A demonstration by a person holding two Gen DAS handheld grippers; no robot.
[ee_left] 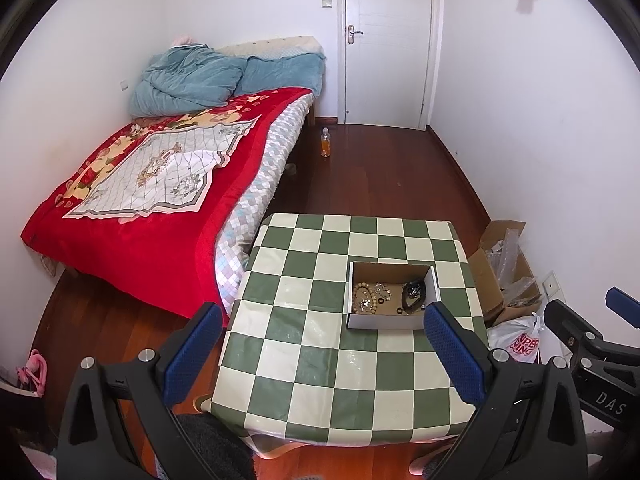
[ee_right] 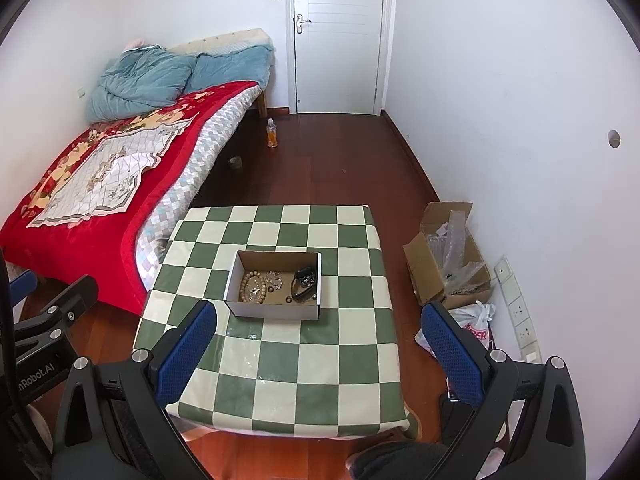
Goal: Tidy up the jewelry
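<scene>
Both grippers are held well back from the work, empty, with jaws wide apart: the left gripper (ee_left: 323,350) and the right gripper (ee_right: 320,344). The jewelry sits ahead of the jaws in an open cardboard box (ee_right: 276,312) on the table (ee_right: 280,392), comprising a wooden bead bracelet (ee_right: 253,288), small clear pieces, dark rings and a dark tangled item (ee_right: 305,280). Risks, as judged: the box looks light and may slide or tip on the glossy checkered cover if a jaw catches its wall; small rings may slip from the wide pads; the tangled item may drag neighbours out with it. The room is a narrow bedroom: a bed (ee_left: 132,184) left of the jaws, a door (ee_left: 386,40) beyond, a wooden floor, and a bottle (ee_left: 325,142) standing on it.
</scene>
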